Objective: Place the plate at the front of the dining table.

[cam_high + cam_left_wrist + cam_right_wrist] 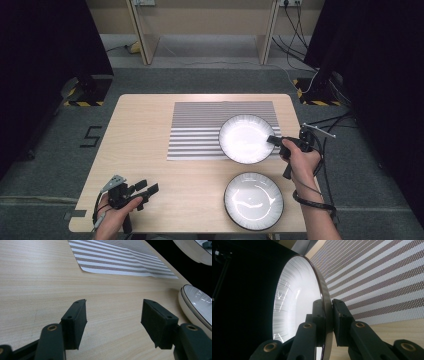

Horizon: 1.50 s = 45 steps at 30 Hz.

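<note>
A white plate with a dark rim [245, 138] sits over the right part of the striped placemat [200, 131]. My right gripper [274, 140] is shut on that plate's right rim; in the right gripper view the two jaws pinch the rim [325, 307] from both sides, with the plate [294, 305] seen edge-on against the placemat [382, 285]. A second white plate [253, 200] lies on bare wood near the front edge. My left gripper [146, 188] rests at the front left, open and holding nothing; its view [113, 317] shows bare wood between the jaws and the second plate [197, 305] to the right.
The wooden table [140, 145] has bare room on its left half. Beyond it stand a shelf frame and cables on the floor [305, 35]. Dark curtains flank both sides. A black mark [91, 136] lies on the floor at left.
</note>
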Tool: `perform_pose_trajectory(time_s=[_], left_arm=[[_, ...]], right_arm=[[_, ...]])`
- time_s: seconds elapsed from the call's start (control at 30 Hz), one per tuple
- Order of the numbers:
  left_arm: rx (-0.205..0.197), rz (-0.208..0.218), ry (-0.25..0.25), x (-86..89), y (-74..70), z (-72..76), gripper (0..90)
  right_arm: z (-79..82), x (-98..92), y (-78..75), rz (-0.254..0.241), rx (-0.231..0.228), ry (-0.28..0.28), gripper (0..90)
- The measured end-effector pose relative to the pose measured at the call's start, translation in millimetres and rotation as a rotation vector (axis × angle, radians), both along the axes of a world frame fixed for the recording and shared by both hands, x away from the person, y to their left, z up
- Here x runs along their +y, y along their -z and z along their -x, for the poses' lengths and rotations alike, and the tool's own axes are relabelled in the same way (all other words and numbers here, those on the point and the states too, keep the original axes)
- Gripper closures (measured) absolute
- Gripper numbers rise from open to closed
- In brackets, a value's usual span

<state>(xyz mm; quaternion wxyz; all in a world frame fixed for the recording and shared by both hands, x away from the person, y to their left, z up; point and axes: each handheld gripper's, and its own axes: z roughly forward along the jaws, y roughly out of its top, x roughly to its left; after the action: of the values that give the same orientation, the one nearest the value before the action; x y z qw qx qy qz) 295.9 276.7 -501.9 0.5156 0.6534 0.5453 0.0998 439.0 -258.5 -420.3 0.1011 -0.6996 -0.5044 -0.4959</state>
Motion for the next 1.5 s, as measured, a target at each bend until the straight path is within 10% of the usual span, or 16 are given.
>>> perform_pose_trajectory(time_s=[1.5], left_arm=[[0.004,-0.004,0.005,0.0,2.0,-0.2,36.7]], right_arm=[[-27.6,5.4,-1.7,-0.014,0.013,0.052,81.1]])
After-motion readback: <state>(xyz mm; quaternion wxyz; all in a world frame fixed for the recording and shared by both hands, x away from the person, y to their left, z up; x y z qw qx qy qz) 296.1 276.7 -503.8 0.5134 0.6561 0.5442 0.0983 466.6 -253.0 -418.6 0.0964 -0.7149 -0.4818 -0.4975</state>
